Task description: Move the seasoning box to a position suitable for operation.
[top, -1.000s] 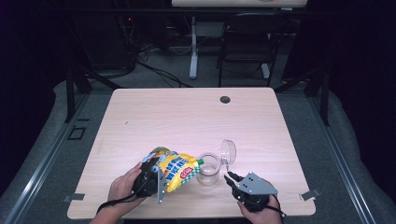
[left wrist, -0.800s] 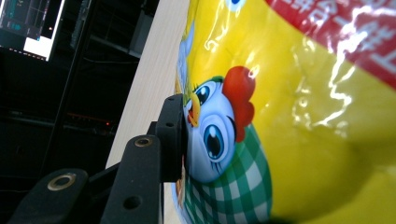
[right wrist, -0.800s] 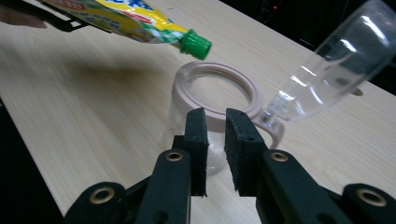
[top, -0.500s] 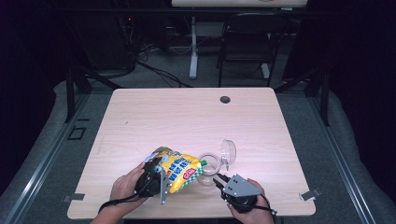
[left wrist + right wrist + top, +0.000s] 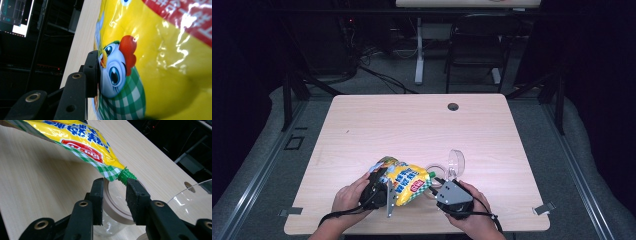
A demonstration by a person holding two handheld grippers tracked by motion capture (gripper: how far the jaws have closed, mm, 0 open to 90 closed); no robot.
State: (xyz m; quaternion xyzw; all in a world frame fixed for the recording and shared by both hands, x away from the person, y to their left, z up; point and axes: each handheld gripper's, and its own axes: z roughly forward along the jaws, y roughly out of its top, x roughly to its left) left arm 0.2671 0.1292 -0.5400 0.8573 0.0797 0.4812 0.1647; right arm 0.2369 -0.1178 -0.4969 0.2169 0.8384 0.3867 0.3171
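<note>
Where the light wood-grain table (image 5: 412, 125) carries the work, its top is matt and bare apart from a dark round cable hole (image 5: 453, 106) near the far edge. It stands on grey carpet (image 5: 272, 165) in a dim room — cables, a white desk leg (image 5: 419, 52) and a black chair (image 5: 472, 47) lie beyond it.

The yellow pouch (image 5: 404, 181) sits near the front edge, tilted, its green spout (image 5: 127, 176) over the mouth of a clear jar (image 5: 117, 205) with a tan rim. A clear domed lid (image 5: 456, 161) rests just beside the jar.

The left gripper (image 5: 379, 189) is clamped on the pouch's body; one pad presses the printed chicken in the left gripper view. The right gripper (image 5: 114, 195) has just been opening — its jaws stand apart, the spout beside one pad and the jar rim showing between them.
</note>
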